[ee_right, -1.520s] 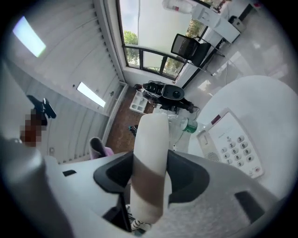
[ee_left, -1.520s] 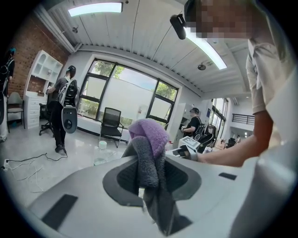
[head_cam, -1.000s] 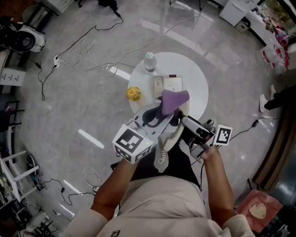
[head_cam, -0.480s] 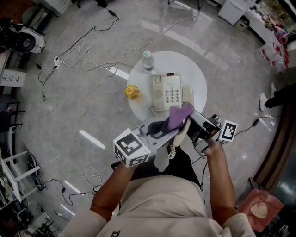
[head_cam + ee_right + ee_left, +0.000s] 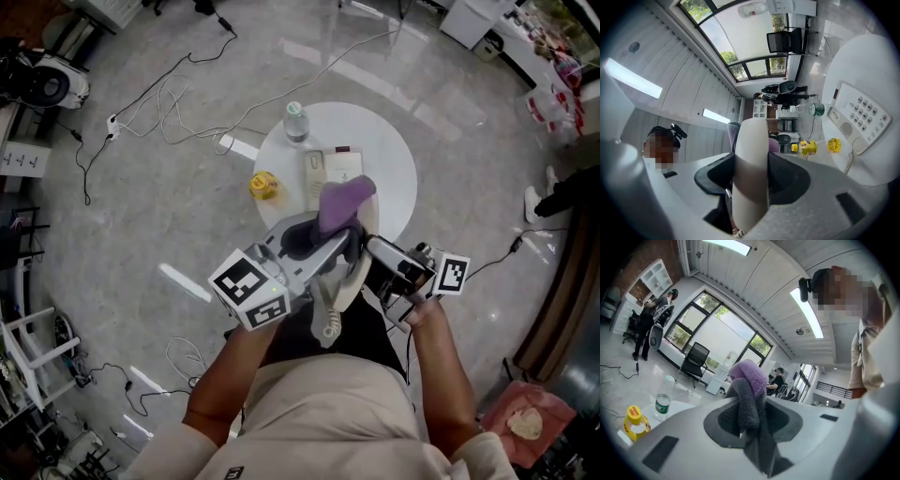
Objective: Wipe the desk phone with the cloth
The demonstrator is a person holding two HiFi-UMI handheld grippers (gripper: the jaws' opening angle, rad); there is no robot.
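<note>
A small yellow bottle (image 5: 263, 186) stands on the round white counter (image 5: 394, 159), just left of the desk phone (image 5: 330, 169). A water bottle (image 5: 295, 122) stands past the desk phone's far left corner, near the counter's edge. The desk phone lies flat in the middle of the counter with its buttons facing up.

The left claw (image 5: 328, 225) is in the air over the near end of the desk phone. It is clenched tight on the purple cloth (image 5: 342, 202). The cloth sticks out past the claw's tips in a soft lump.

Right of that, on the near side of the desk phone, the right claw (image 5: 367, 253) squeezes the cream handset (image 5: 352, 274) around its middle. The handset is up off the desk phone, and the cloth is just beside its top end. I cannot tell if they touch. The curly cord (image 5: 328, 317) hangs down from the handset.
</note>
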